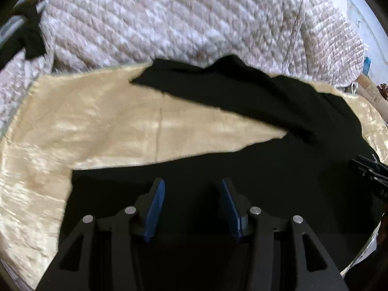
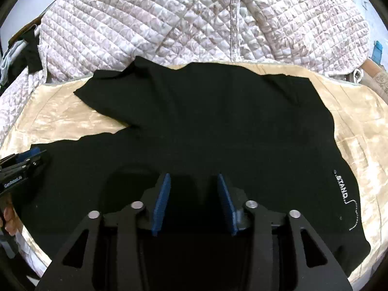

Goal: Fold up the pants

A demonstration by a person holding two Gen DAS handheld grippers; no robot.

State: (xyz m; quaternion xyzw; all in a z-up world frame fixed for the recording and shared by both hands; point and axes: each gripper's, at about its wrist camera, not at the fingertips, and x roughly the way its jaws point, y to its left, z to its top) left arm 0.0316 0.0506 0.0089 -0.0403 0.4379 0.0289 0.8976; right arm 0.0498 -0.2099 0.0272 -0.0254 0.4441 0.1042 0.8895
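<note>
From where I stand, the left gripper hangs over the near leg of the black pants, its blue pads apart and nothing between them. The pants lie spread on a shiny cream cloth, in front of a quilted cover. The two legs run to the left and open like a V, with a wedge of cream cloth between them; the waist part is on the right, where a small white print sits near the edge. So the long axis goes across, from left to right.

The right gripper is over the wide middle part, also half open and empty.

I think the main risk is the far leg: it lies crooked and a little wrinkled, so a fold now could come out uneven. The cream cloth looks slippery, and the pads may pinch it together with the pants. A grip on only one layer would let the lower layer stay behind.
</note>
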